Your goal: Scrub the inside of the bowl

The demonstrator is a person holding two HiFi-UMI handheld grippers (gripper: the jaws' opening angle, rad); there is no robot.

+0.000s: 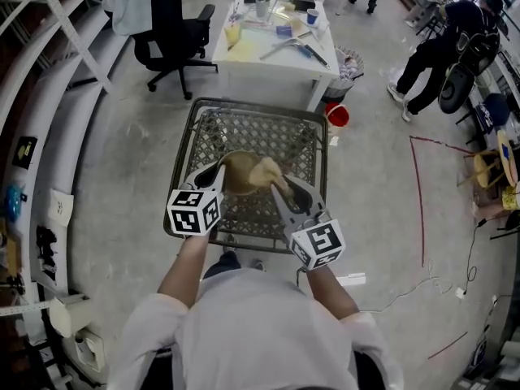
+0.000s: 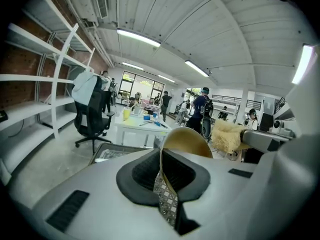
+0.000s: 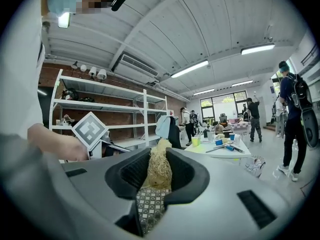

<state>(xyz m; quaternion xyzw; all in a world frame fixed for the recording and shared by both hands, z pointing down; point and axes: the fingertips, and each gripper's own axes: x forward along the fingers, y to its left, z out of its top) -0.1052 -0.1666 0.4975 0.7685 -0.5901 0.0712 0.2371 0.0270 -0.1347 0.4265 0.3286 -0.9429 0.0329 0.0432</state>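
A tan wooden bowl (image 1: 236, 171) hangs tilted above the wire-mesh table (image 1: 280, 136), with my left gripper (image 1: 220, 174) shut on its rim. In the left gripper view the bowl's rim (image 2: 186, 143) stands edge-on between the jaws. My right gripper (image 1: 282, 187) is shut on a pale fibrous scrubber (image 1: 268, 171), which lies against the bowl's right side in the head view. The scrubber (image 3: 159, 168) sticks up between the right jaws, and it shows beside the bowl as a straw-coloured scrubber (image 2: 229, 136) in the left gripper view.
Beyond the mesh table stands a white desk (image 1: 272, 55) with cups and tools, a black office chair (image 1: 173, 39) to its left and a red bucket (image 1: 337, 115) at its foot. White shelving (image 1: 57, 96) curves along the left. A person (image 1: 443, 51) bends over at the right.
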